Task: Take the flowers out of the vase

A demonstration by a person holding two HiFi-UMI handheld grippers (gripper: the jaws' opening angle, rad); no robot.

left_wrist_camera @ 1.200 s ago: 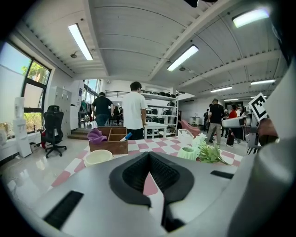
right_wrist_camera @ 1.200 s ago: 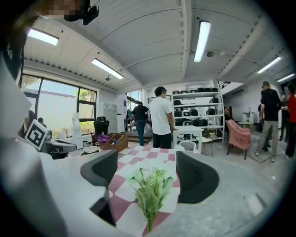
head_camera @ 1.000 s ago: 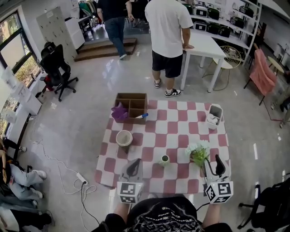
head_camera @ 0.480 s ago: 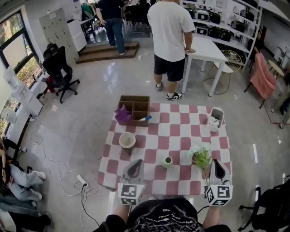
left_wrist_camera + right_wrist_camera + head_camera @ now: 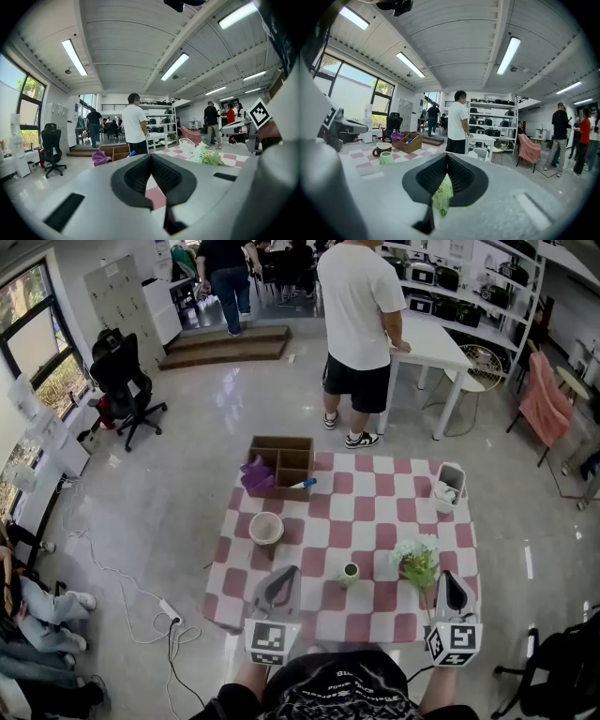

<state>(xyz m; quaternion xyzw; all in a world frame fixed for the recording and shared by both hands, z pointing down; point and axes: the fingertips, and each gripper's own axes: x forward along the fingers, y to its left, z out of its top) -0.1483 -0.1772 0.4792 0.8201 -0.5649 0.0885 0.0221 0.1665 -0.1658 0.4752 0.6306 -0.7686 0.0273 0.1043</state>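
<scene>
A bunch of white flowers with green leaves [image 5: 415, 559] stands in a small brownish vase [image 5: 427, 597] at the near right of the checked table [image 5: 375, 512]; the blooms hide most of the vase. My right gripper [image 5: 451, 576] is just right of the bunch. In the right gripper view its jaws [image 5: 446, 157] are shut on a green leaf or stem of the flowers [image 5: 442, 195]. My left gripper [image 5: 290, 571] hovers over the near left of the table, shut, with nothing between its jaws [image 5: 151, 157]. The left gripper view shows the flowers [image 5: 206, 155] off to the right.
A small green cup [image 5: 350, 572] sits between the grippers. A brown pot [image 5: 266, 528], a wooden divided box [image 5: 281, 463] with a purple cloth [image 5: 255, 474], and a white basket [image 5: 447, 482] stand further back. A person [image 5: 361, 324] stands beyond the table by a white desk [image 5: 431, 338].
The right jaws stood open beside the flowers and have shut on the greenery. The left gripper has risen slightly. The people in the background have shifted.
</scene>
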